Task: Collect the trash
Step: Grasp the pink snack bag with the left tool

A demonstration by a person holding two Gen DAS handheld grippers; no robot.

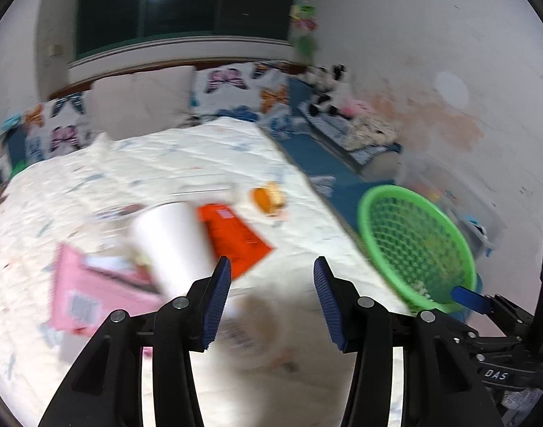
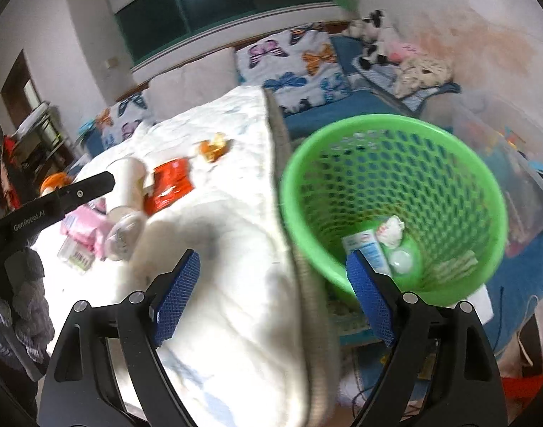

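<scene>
Trash lies on the white quilted bed point(image 1: 111, 185): a white paper cup point(image 1: 171, 245), a red packet point(image 1: 232, 238), a pink carton point(image 1: 90, 295) and an orange wrapper point(image 1: 269, 199). My left gripper point(image 1: 271, 302) is open and empty, just right of the cup. The green mesh basket point(image 2: 395, 199) stands beside the bed and holds a crumpled tissue point(image 2: 390, 229), a small box point(image 2: 369, 249) and a round lid point(image 2: 401, 261). My right gripper point(image 2: 273, 291) is open and empty over the bed edge beside the basket. The cup point(image 2: 127, 181), red packet point(image 2: 171, 185) and orange wrapper point(image 2: 214, 147) show there too.
Butterfly-print pillows point(image 2: 292, 60) line the headboard. Plush toys point(image 2: 378, 42) lie on a blue bench along the right wall. A clear storage bin point(image 2: 513, 178) stands behind the basket. The basket also shows in the left wrist view point(image 1: 413, 245).
</scene>
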